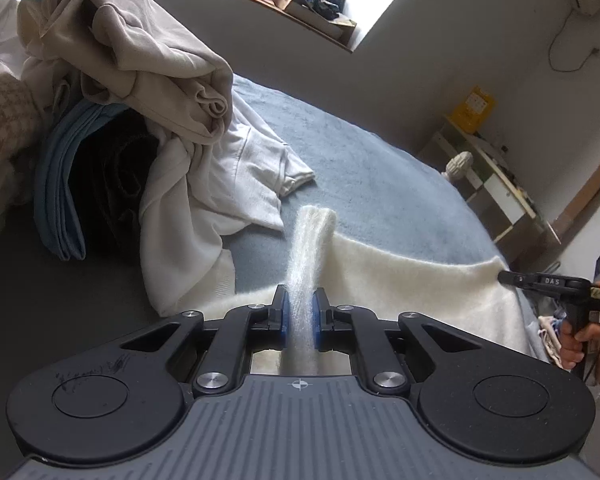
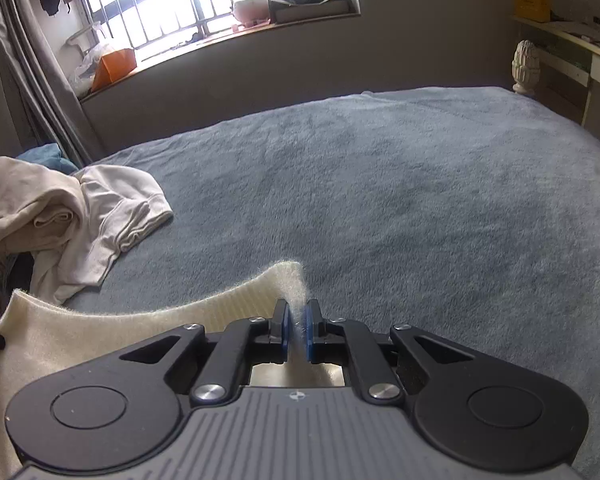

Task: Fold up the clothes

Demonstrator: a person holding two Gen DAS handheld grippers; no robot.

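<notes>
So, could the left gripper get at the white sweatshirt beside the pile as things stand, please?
Probably not yet: the left gripper is shut on the cream fuzzy garment, so it would need to let go first. Otherwise the white sweatshirt lies unobstructed on the blue blanket.

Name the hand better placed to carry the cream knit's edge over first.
Right, probably: its tongs pinch the cream knit with open blue bedspread ahead; the left tongs face the clothes pile.

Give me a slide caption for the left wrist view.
Left gripper shut on cream knit garment on the blue bed cover, unfolded clothes pile behind.
</notes>
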